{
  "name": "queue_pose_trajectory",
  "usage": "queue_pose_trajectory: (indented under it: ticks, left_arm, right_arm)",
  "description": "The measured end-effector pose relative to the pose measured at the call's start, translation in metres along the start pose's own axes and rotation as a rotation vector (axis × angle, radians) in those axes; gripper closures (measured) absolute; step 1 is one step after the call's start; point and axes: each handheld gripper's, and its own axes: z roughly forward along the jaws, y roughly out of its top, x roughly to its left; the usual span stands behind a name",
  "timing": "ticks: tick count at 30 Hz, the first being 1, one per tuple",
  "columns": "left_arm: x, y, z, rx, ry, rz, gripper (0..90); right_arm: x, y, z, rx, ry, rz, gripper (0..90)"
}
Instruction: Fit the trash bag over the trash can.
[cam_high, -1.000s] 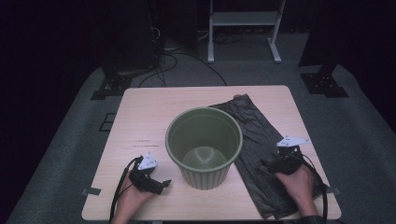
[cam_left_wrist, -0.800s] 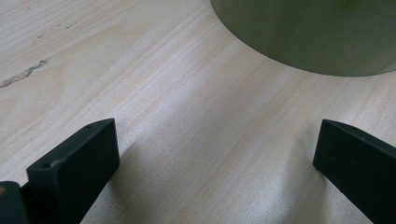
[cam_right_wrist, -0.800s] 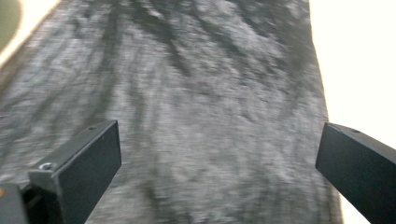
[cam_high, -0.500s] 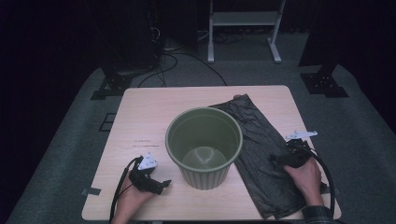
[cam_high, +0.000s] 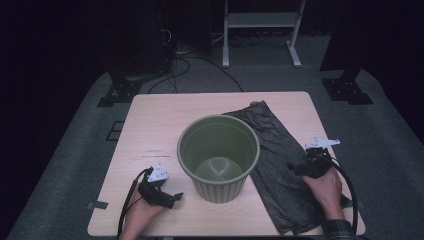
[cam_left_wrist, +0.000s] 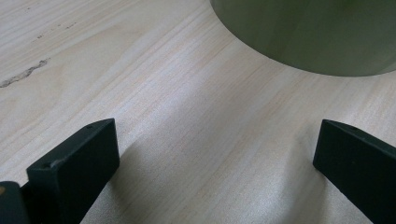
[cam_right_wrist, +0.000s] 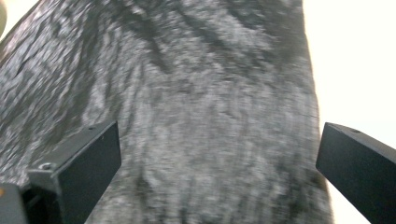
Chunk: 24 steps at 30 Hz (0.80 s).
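Green bucket (cam_high: 218, 156) stood mid-table | dark bag (cam_high: 285, 170) lay flat, touching bucket's right | right gripper (cam_high: 300, 169) over bag, jaws apart | left gripper (cam_high: 172, 198) left of bucket, jaws apart | risk: thin bag might slip, bunch, or nudge bucket.

A light wooden surface (cam_high: 150, 125) stood on grey carpet (cam_high: 75, 165), carrying an upright green ribbed pot (cam_high: 218, 157) near its middle; a dark crumpled cloth (cam_high: 280, 165) lay just beside the pot. Beyond the surface, cables (cam_high: 190, 65) trailed across the floor near a white stand (cam_high: 260, 20); two black feet (cam_high: 117, 92) flanked the far corners.
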Motion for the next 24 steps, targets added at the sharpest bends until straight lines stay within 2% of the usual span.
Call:
queue_pose_trajectory:
  ticks: [4,9,13,17,24]
  left_arm:
    - [0.0,0.0,0.0,0.0,0.0,0.001,0.0]
    - [0.0,0.0,0.0,0.0,0.0,0.0,0.0]
    - [0.0,0.0,0.0,0.0,0.0,0.0,0.0]
    - [0.0,0.0,0.0,0.0,0.0,0.0,0.0]
    - [0.0,0.0,0.0,0.0,-0.001,0.001,0.0]
  right_arm:
    - [-0.012,0.0,0.002,0.022,-0.007,0.02,0.0]
    - [-0.015,-0.004,0.009,0.058,0.015,0.035,0.0]
    - [-0.009,-0.003,0.01,0.057,0.04,0.022,0.0]
    - [0.004,0.0,0.015,0.055,0.065,-0.013,0.0]
    - [0.026,0.006,0.023,0.048,0.121,-0.042,0.0]
